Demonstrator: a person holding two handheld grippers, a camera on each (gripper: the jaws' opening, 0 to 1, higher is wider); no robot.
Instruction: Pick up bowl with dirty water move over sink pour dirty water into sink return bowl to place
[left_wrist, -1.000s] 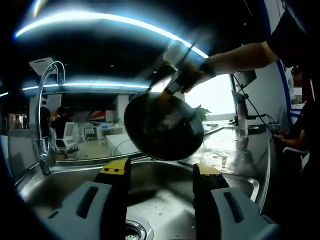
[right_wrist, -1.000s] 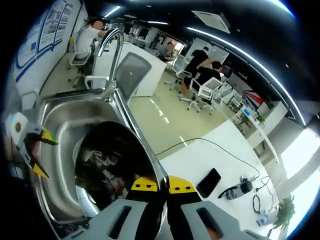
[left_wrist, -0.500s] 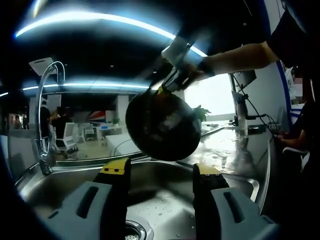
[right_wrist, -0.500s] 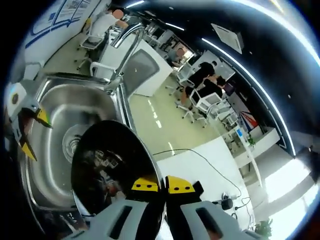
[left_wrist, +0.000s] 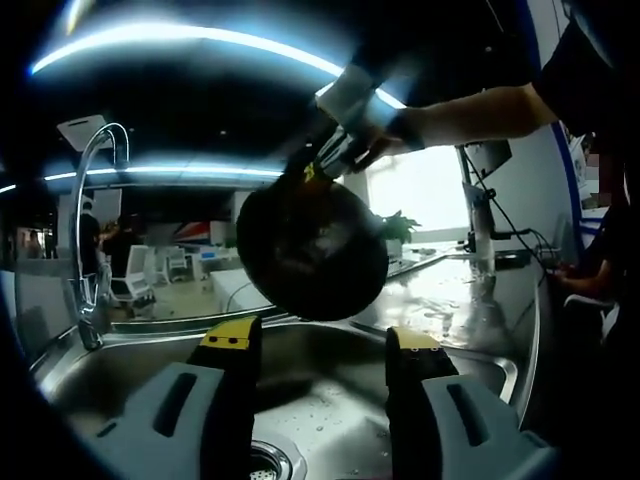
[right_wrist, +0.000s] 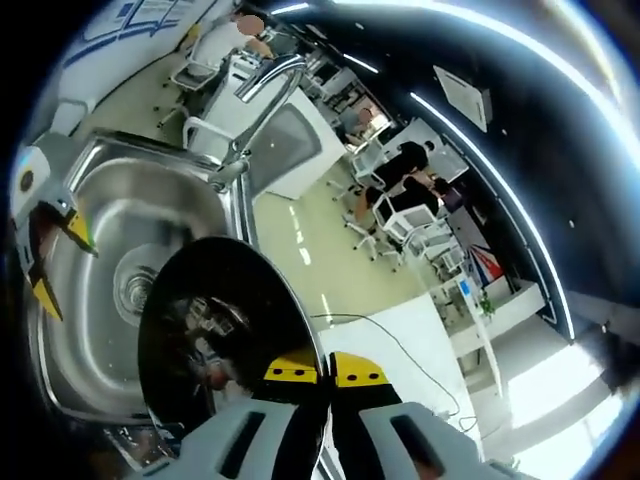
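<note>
Now the sink takes up the lower half of the left gripper view, its steel basin running from 8 o'clock to 4 o'clock, with the drain at 6 o'clock and the faucet rising at 9 o'clock. To the basin's right, at 3 o'clock, a wet worktop runs away toward the window.

Above the basin hangs the bowl, dark and tipped steeply, its mouth turned down toward the sink. In the right gripper view the same bowl sits at 7 o'clock over the basin.

The right claw is closed tight on the bowl's rim, yellow tips pinched together on it. It also comes into the left gripper view at 1 o'clock, at the bowl's upper edge. The left claw stands wide apart, holding nothing, low over the basin.

Compared with a second ago, the bowl has rolled further over and drifted slightly toward 9 o'clock, and the right claw has climbed higher above it. No stream of water can be made out, so whether any is left inside is unclear. Judging by the steep tilt, the pour is probably near its end, and righting the bowl and carrying it back to its place would come next.
</note>
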